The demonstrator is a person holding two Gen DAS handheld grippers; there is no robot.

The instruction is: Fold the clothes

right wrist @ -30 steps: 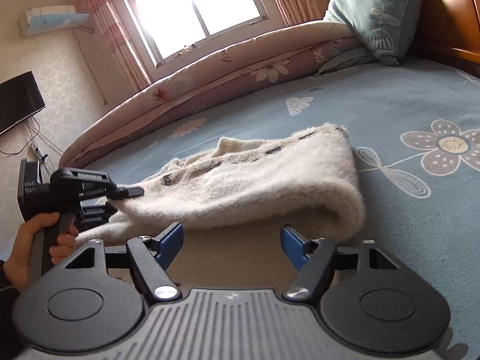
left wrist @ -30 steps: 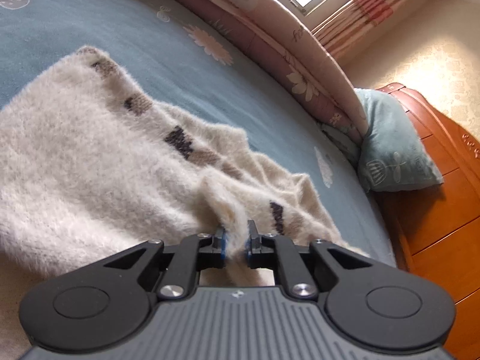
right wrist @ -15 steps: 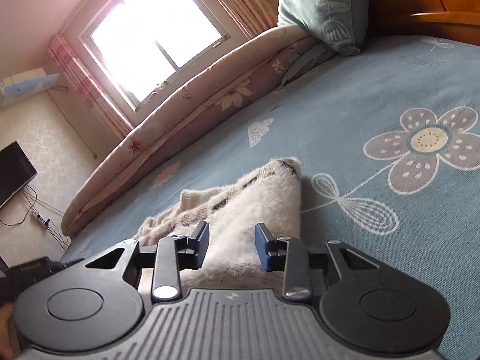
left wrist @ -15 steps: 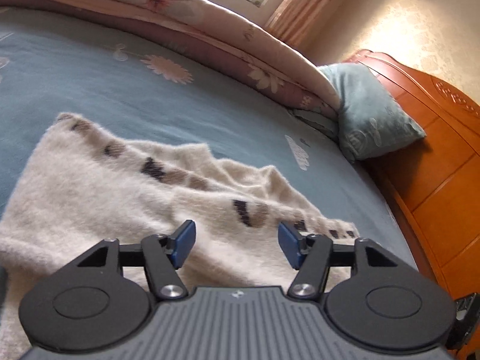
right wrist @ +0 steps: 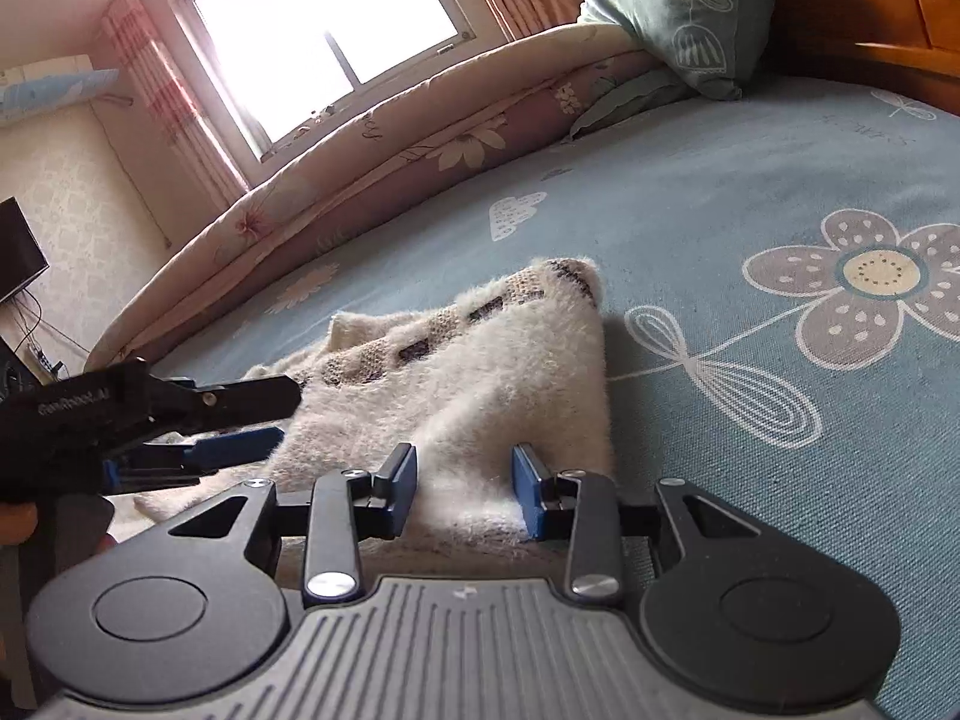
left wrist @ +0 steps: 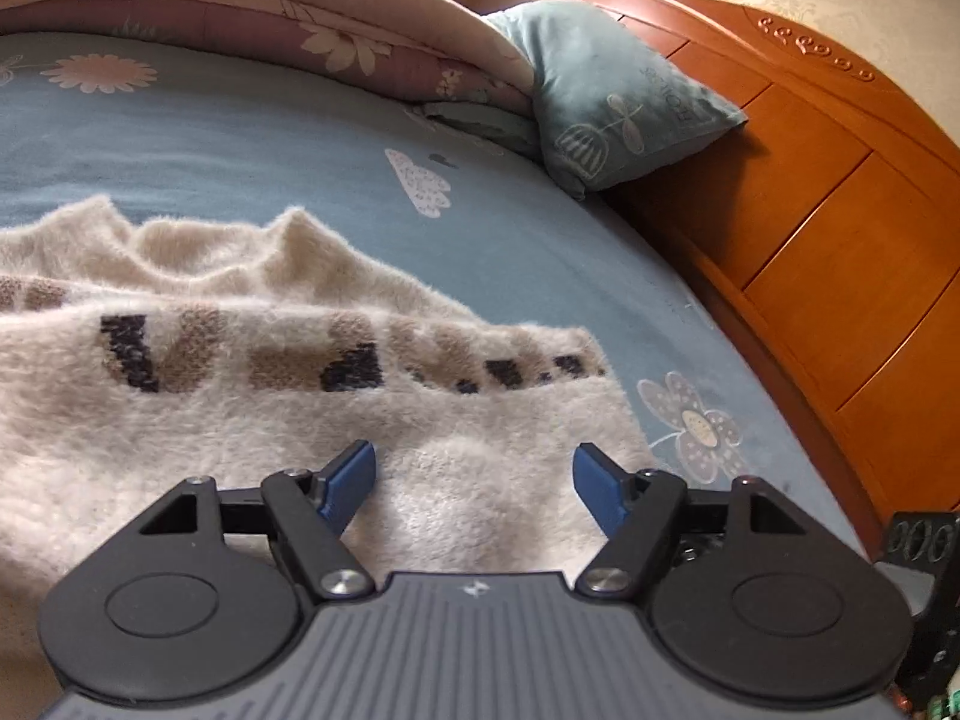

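Blue floral bedsheet — wooden headboard

Left wrist view: camera mounted behind the left gripper, looking forward and downward along its two fingers, low and close over a fuzzy cream sweater on the blue bedsheet; it faces the wooden headboard and a teal pillow. Right wrist view: camera behind the right gripper, equally low and close, facing across the bed toward the window. Shared region: the sweater, bedsheet, pillow and rolled floral quilt; the left gripper enters the right view from its left edge.
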